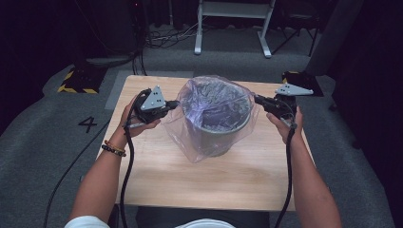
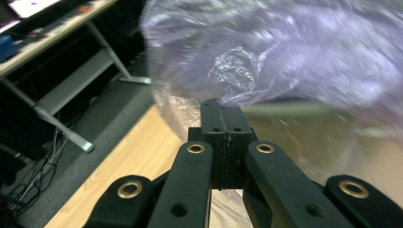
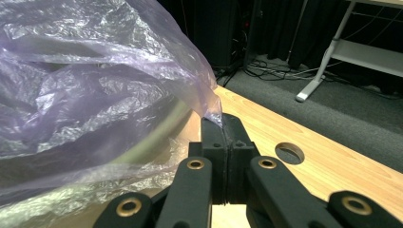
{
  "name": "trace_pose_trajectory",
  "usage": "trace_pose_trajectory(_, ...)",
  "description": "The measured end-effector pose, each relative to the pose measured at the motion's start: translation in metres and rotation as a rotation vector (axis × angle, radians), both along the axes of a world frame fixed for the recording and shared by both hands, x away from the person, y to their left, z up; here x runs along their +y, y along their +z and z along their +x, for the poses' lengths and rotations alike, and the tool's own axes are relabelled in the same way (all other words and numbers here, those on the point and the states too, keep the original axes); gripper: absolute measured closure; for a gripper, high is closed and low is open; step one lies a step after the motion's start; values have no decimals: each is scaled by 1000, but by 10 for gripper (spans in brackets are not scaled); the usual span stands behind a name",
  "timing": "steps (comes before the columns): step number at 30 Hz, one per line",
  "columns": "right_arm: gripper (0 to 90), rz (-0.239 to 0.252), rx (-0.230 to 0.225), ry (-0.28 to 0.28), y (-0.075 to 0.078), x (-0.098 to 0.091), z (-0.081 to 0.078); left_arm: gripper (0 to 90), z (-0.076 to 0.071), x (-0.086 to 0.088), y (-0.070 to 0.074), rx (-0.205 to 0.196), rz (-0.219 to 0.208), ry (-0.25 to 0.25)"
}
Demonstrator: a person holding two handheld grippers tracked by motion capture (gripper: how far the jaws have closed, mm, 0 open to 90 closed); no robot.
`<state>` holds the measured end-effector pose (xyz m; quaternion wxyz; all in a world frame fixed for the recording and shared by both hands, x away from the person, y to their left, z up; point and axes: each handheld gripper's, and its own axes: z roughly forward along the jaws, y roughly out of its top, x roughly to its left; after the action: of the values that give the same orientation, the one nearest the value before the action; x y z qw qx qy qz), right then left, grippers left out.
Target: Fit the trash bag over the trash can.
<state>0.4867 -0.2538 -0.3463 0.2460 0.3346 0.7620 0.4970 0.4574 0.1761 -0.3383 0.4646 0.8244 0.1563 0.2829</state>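
A translucent purple plastic bag (image 1: 214,99) is draped over a grey round bin (image 1: 219,142) that stands at the middle of the wooden table (image 1: 199,175). My left gripper (image 1: 175,103) is at the bag's left edge, with its jaws shut and a fold of the film pinched at their tips (image 2: 221,105). On the bag's right edge my right gripper (image 1: 257,99) is likewise shut on the film (image 3: 219,121). The bag (image 2: 285,52) (image 3: 85,80) is stretched between the two grippers above the bin's rim. A hand holds each gripper.
A round hole (image 3: 289,152) is cut in the tabletop near the right gripper. Behind the table stand a white desk frame (image 1: 233,12) and loose cables (image 1: 166,35). Yellow-black striped plates (image 1: 76,81) lie on the grey carpet, and a painted number 4 (image 1: 88,124).
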Motion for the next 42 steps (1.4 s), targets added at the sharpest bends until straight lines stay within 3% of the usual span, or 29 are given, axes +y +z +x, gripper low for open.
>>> trace_pose_trajectory(3,900,3,11,-2,0,1,4,900,15,0,-2,35,-54,55)
trace_pose_trajectory(5,900,7,29,-2,-1,1,8,900,28,1,-7,85,-109,93)
trace_pose_trajectory(7,900,3,56,-13,-6,1,13,900,41,3,-15,137,-137,125)
trace_pose_trajectory(13,900,1,141,-24,-26,-1,24,900,67,-3,-41,270,-132,189)
trace_pose_trajectory(19,900,-6,175,-7,-42,-2,23,900,73,-13,-60,328,-91,191)
trace_pose_trajectory(23,900,3,169,12,-46,-3,16,900,70,-20,-65,360,-70,157)
trace_pose_trajectory(25,900,7,159,22,-47,-4,10,900,66,-21,-65,344,-60,153)
trace_pose_trajectory(27,900,1,142,18,-47,-4,4,863,60,-18,-62,315,-86,159)
trace_pose_trajectory(30,852,12,103,2,-42,-10,-5,501,49,-8,-55,286,-124,222)
trace_pose_trajectory(34,797,40,46,-26,-30,-22,-17,333,31,10,-46,231,-160,239)
trace_pose_trajectory(35,755,45,37,-31,-28,-24,-20,280,26,15,-44,226,-174,235)
trace_pose_trajectory(39,635,54,5,-36,-22,-34,-37,247,1,30,-37,186,-204,173)
trace_pose_trajectory(42,527,49,-25,25,-21,-36,-52,211,-18,32,-35,198,-205,95)
